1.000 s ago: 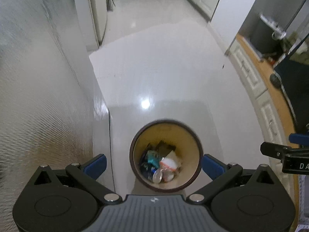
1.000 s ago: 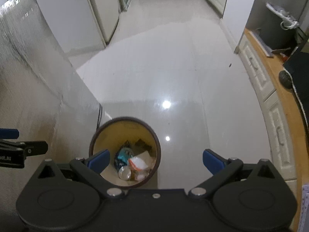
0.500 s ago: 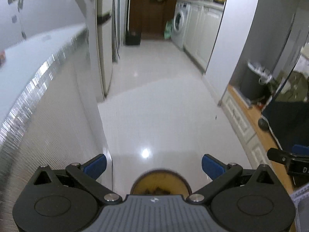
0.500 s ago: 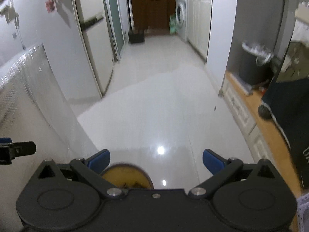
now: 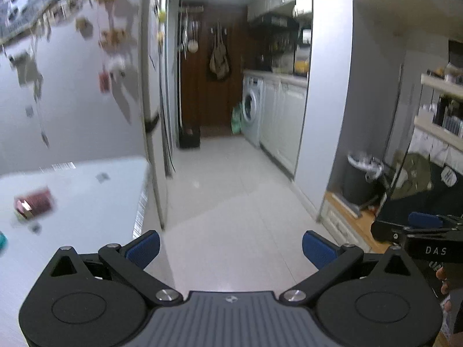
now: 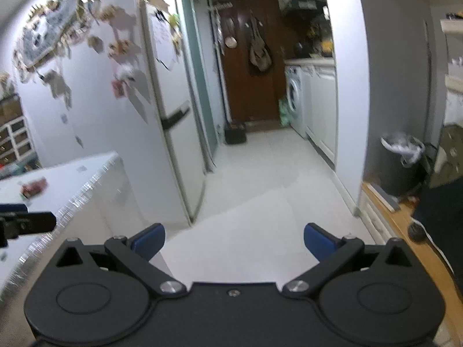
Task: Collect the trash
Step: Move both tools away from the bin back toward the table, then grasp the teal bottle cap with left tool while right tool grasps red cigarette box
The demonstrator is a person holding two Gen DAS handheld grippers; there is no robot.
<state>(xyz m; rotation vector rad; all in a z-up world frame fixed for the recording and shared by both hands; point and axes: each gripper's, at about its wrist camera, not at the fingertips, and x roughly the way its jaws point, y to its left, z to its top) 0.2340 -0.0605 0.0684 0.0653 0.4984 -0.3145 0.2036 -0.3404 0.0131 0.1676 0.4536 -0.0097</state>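
Both wrist views look level down a kitchen corridor. The left gripper (image 5: 230, 248) has its two blue-tipped fingers (image 5: 143, 247) spread wide with nothing between them, over bare white floor (image 5: 231, 202). The right gripper (image 6: 234, 241) is likewise spread wide and empty; part of it also enters the left wrist view at the right edge, where fingertips of a hand (image 5: 442, 282) show below it. To the left stands a white table (image 5: 81, 190) with a ridged, shiny edge. On its top lies a small dark red package (image 5: 34, 202), blurred, near the left edge of the left wrist view; a few small scraps (image 5: 102, 177) lie apart from it on the same surface. What these items are cannot be told through the blur. The same red package (image 6: 33, 188) appears in the right wrist view, just above the tip of the left gripper that juts in from the left. Behind the table rises a refrigerator (image 6: 162, 92) covered with magnets and notes. At the far end are a brown door (image 5: 208, 86) and a washing machine (image 5: 251, 110). On the right, a dark bin (image 6: 400, 167) lined with a white bag stands on a wooden ledge (image 6: 405, 225).
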